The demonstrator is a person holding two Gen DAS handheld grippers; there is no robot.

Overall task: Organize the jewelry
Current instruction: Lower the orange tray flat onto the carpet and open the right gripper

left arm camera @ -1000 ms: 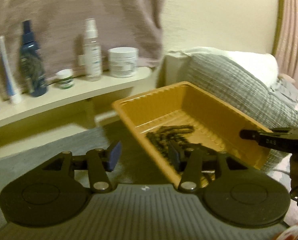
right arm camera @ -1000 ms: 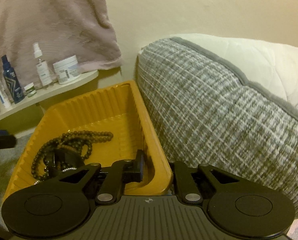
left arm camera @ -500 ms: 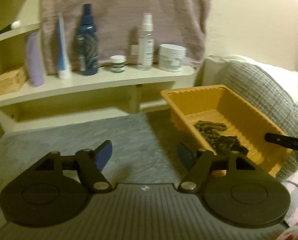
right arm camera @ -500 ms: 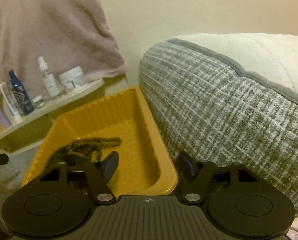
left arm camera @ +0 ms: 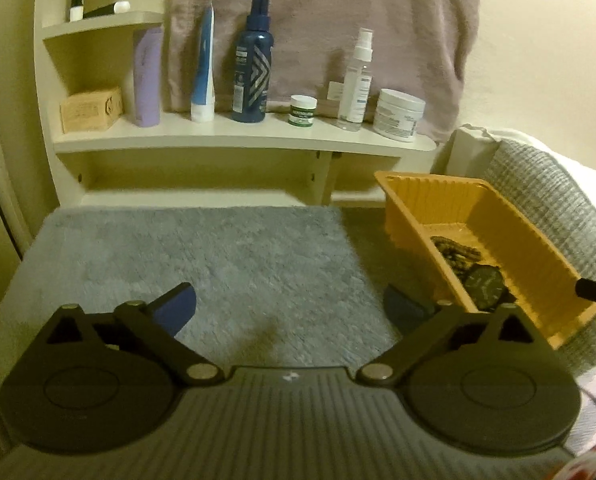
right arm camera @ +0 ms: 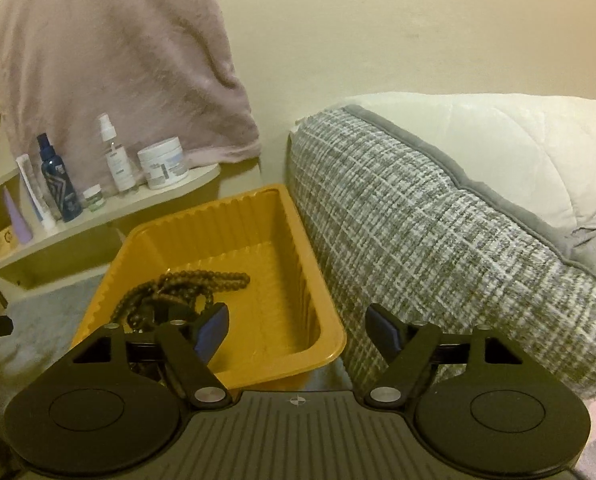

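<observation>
Left tool [left arm camera: 289, 307] hovering spread wide over grey mat [left arm camera: 226, 256], gripping nothing. Right tool [right arm camera: 297, 330] gaping, empty, over near tray [right arm camera: 258, 216] corner. Beads [right arm camera: 186, 288] and watch [left arm camera: 485, 285] lying inside tray.

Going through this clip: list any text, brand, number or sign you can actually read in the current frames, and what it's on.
None can be read.
Dark blue spray bottle: chevron graphic, print blurred.
Clear spray bottle: label too small.
White jar: label lines blurred.
Small green-banded jar: unreadable.
Tan box: round emblem, no legible words.
Blue-and-white tube: nothing legible.
Watch in the orange tray: dial markings too dark.
</observation>
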